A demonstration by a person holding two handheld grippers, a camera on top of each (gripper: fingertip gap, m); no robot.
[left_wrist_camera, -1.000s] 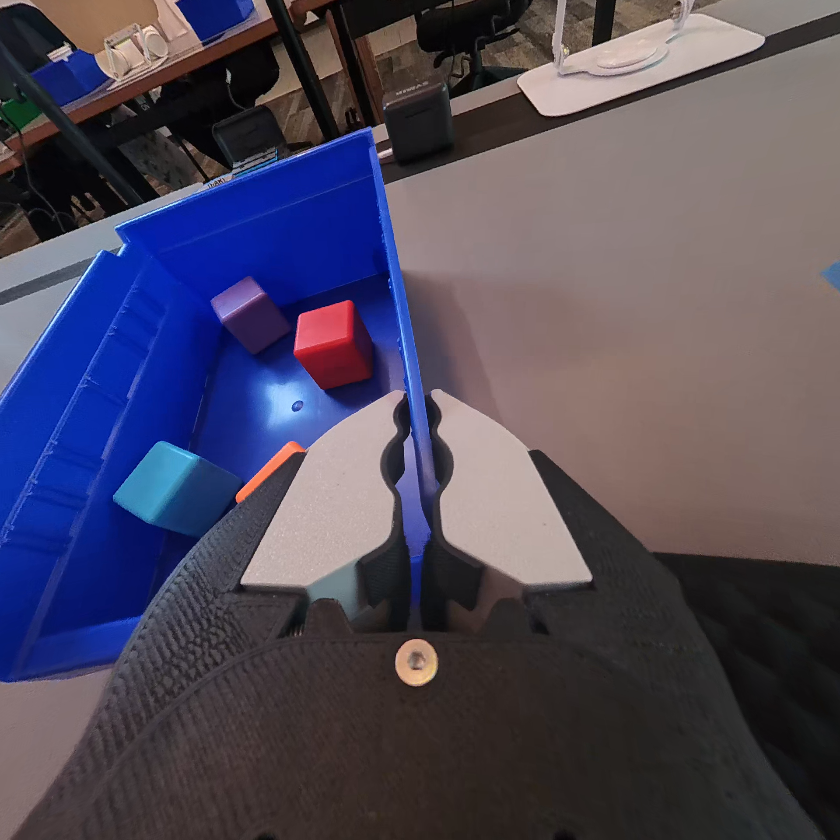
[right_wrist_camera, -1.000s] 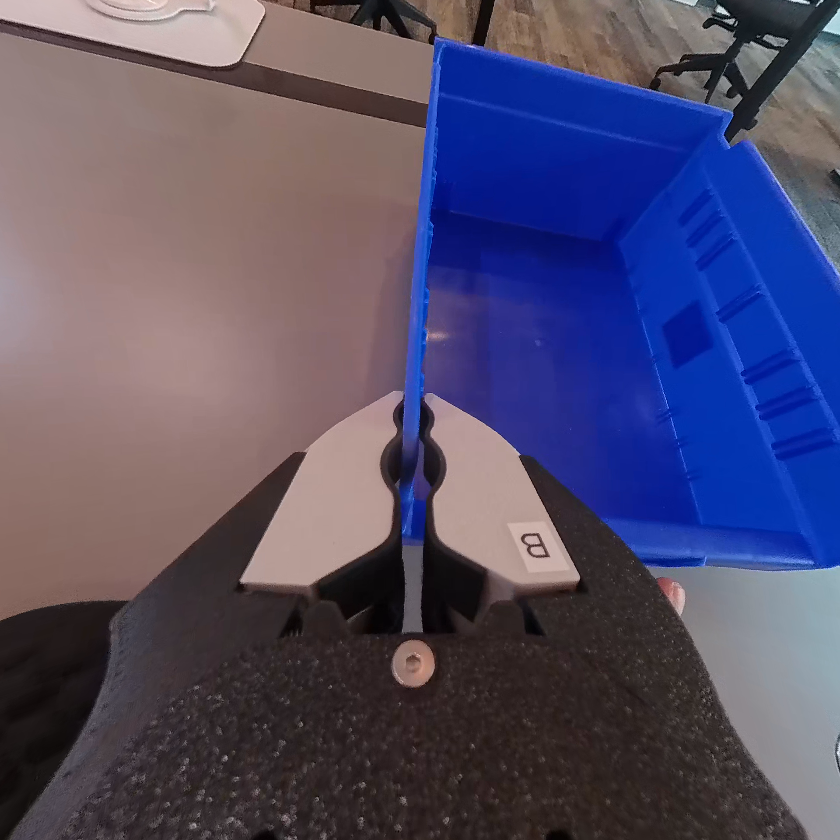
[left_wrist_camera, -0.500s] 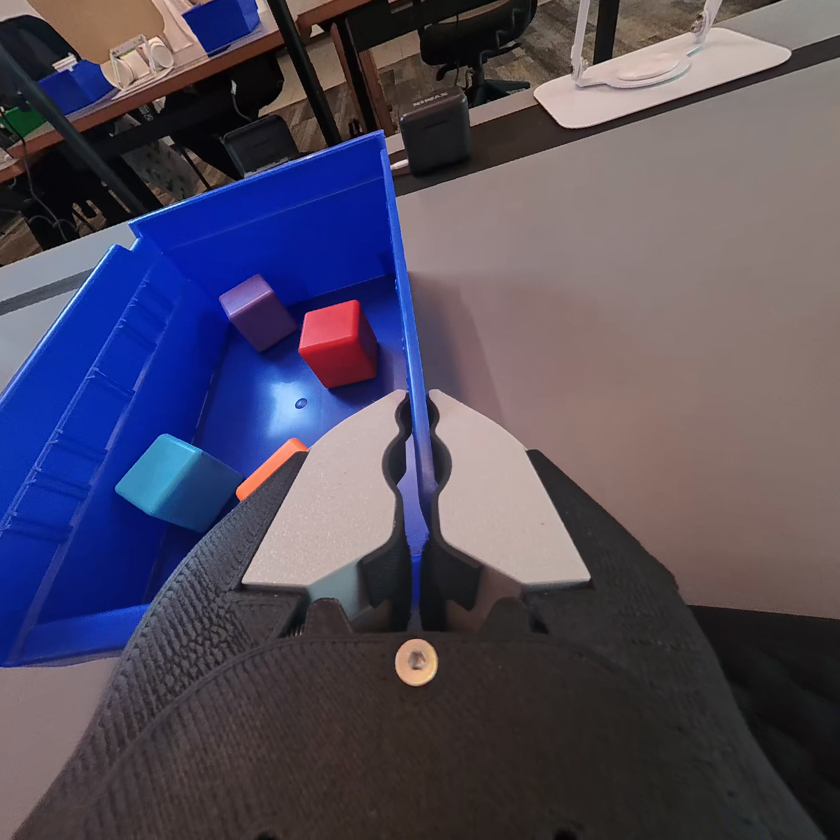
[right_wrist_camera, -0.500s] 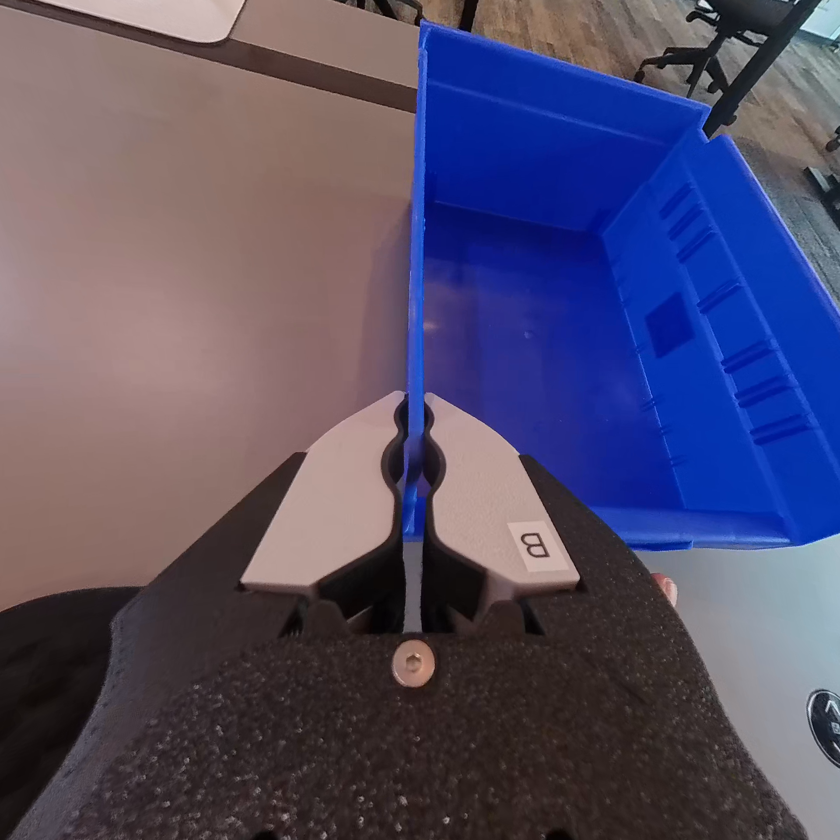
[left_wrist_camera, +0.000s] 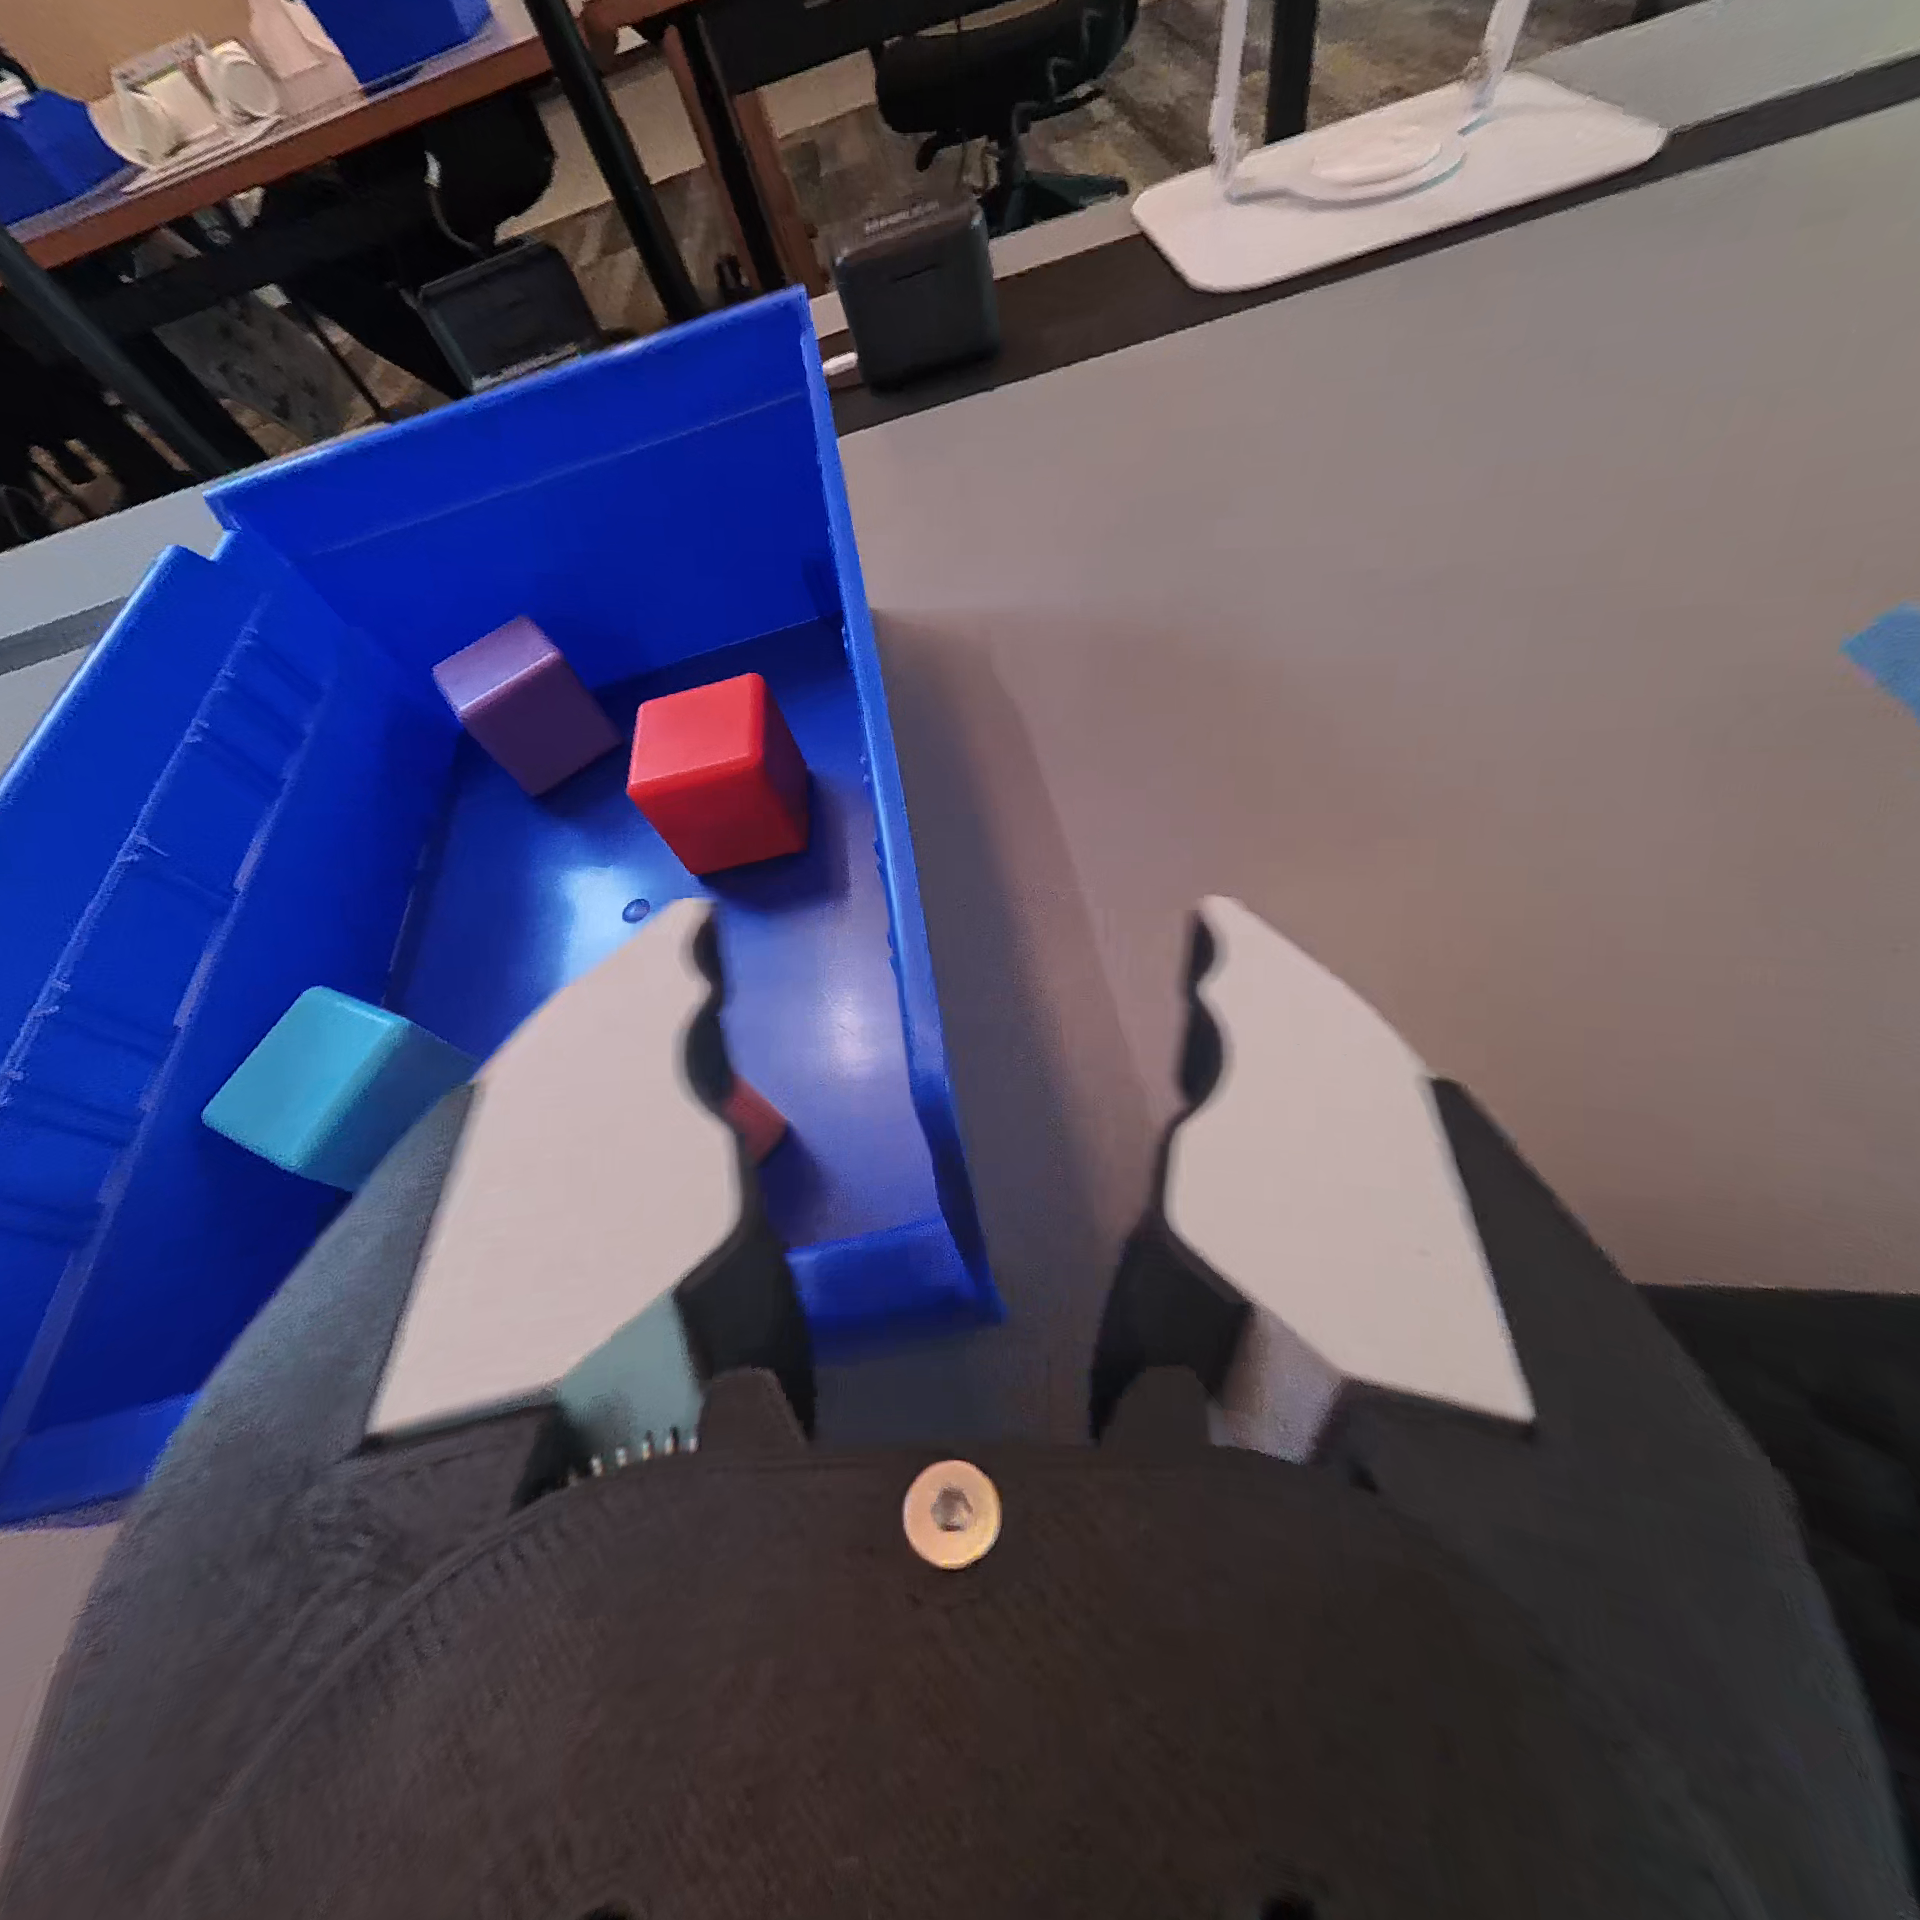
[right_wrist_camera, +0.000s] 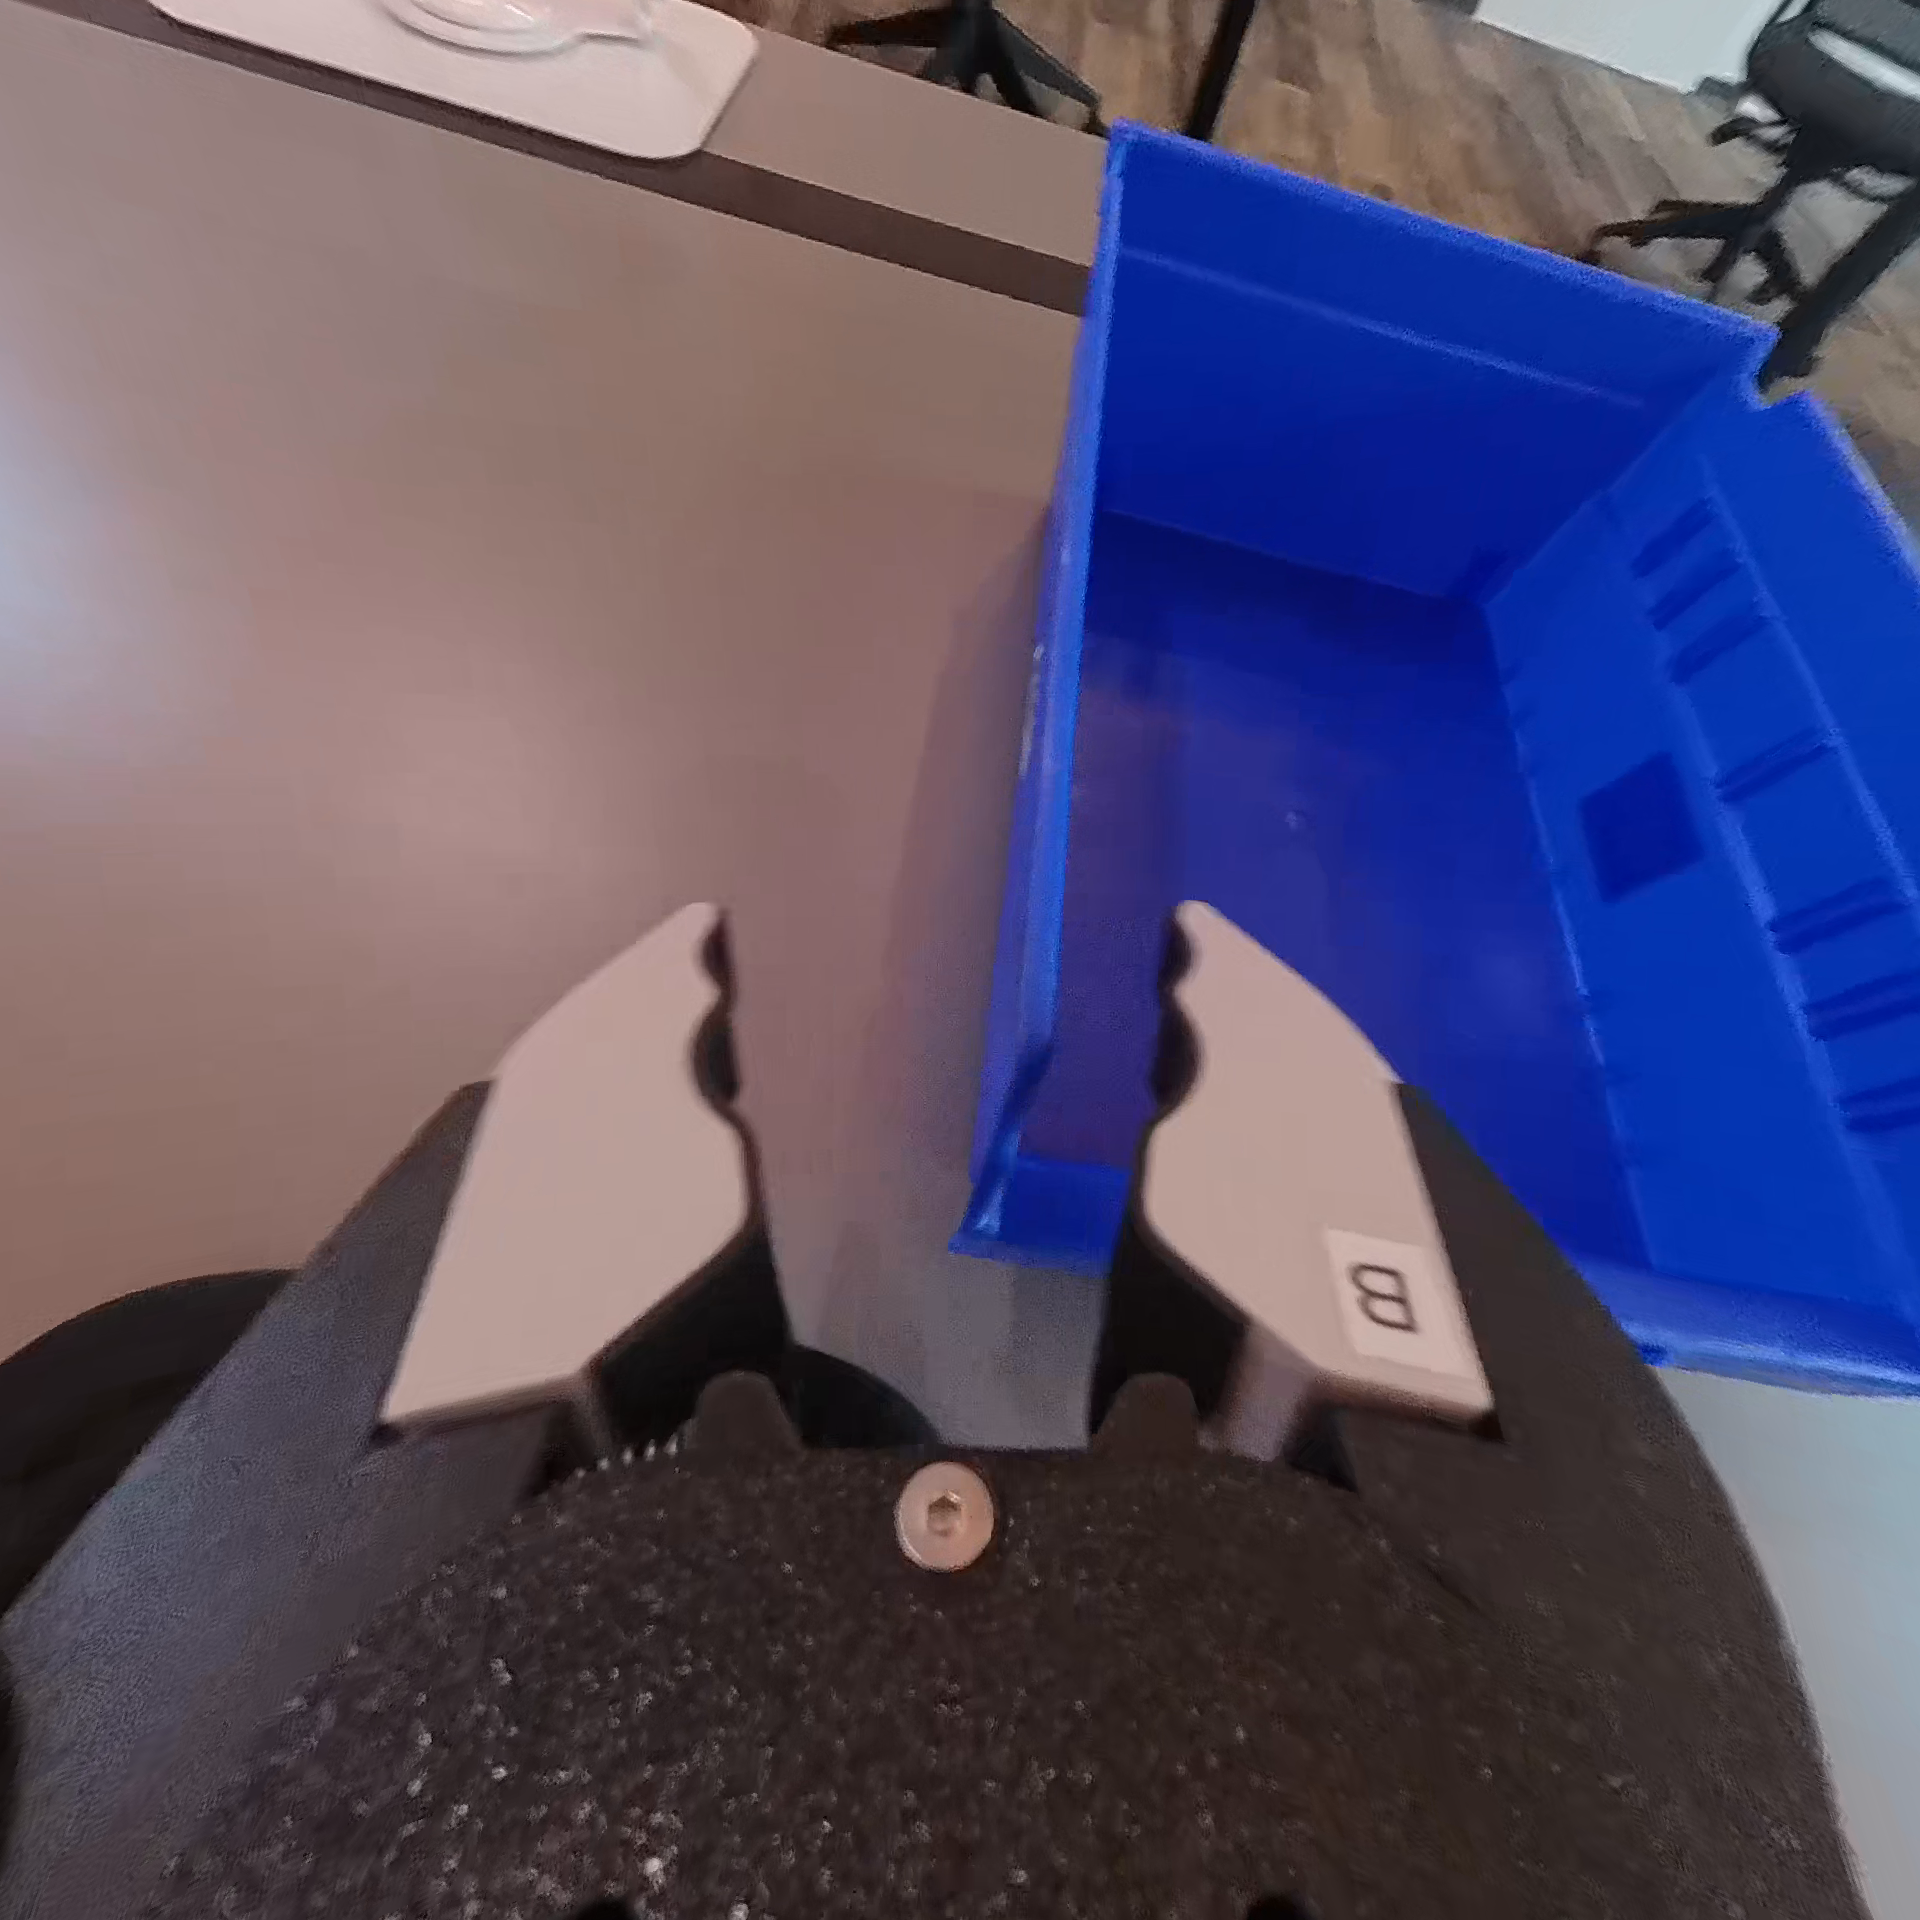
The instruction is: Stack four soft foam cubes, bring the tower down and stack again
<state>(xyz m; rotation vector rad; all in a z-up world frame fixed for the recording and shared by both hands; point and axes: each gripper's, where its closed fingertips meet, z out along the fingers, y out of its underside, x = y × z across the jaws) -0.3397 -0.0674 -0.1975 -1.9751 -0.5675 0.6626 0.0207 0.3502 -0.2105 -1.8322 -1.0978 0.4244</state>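
left wrist view first: left gripper (left_wrist_camera: 951, 914) hangs above the right wall of a blue bin (left_wrist_camera: 894, 935), its jaws spread wide with nothing between them, one finger over the bin floor and the other over the grey table (left_wrist_camera: 1403, 623). four foam cubes lie loose on the bin floor, none stacked: a purple cube (left_wrist_camera: 525, 701) near the far wall, a red cube (left_wrist_camera: 719, 769) just beside it, a teal cube (left_wrist_camera: 312, 1086) against the left wall, and an orange cube (left_wrist_camera: 753, 1120) mostly hidden behind the left finger. a dark box (left_wrist_camera: 914, 291) and a white tray (left_wrist_camera: 1392, 177) sit at the table's far edge.

right wrist view: right gripper (right_wrist_camera: 951, 914) is also wide open and holds nothing, poised over the left wall of a second blue bin (right_wrist_camera: 1049, 831), one finger over the table (right_wrist_camera: 468, 520) and the other over the bin's inside. no cubes show in the part of this bin that is in view. a white tray (right_wrist_camera: 582, 73) lies at the far table edge.
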